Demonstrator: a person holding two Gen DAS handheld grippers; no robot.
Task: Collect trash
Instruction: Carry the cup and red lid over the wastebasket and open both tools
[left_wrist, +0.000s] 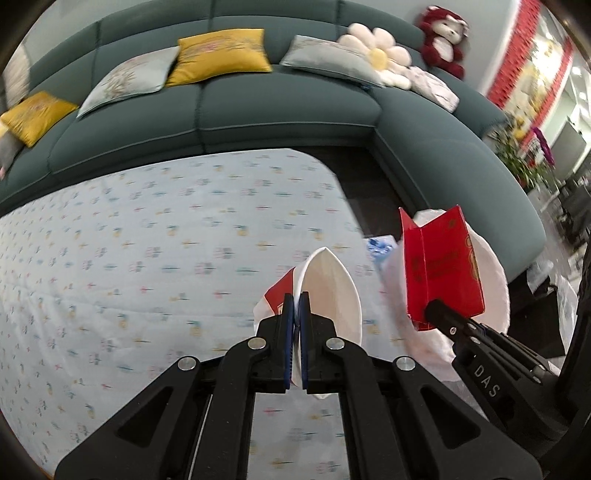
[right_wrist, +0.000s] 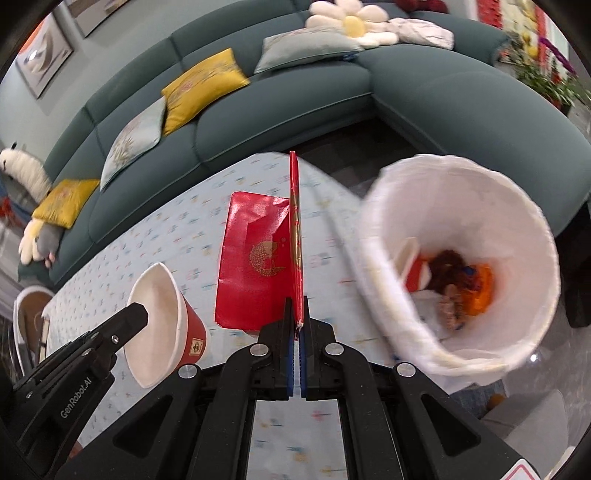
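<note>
The left gripper (left_wrist: 296, 306) has its fingers clamped on the rim of a squashed paper cup (right_wrist: 162, 325), red outside and white inside, held above the patterned tablecloth (left_wrist: 147, 266). Just to its right, the right gripper (right_wrist: 297, 310) pinches the bottom edge of a folded red envelope (right_wrist: 255, 266) with a gold fish. Farther right stands a white-lined bin (right_wrist: 517, 221) holding what looks like blurred scraps.
</note>
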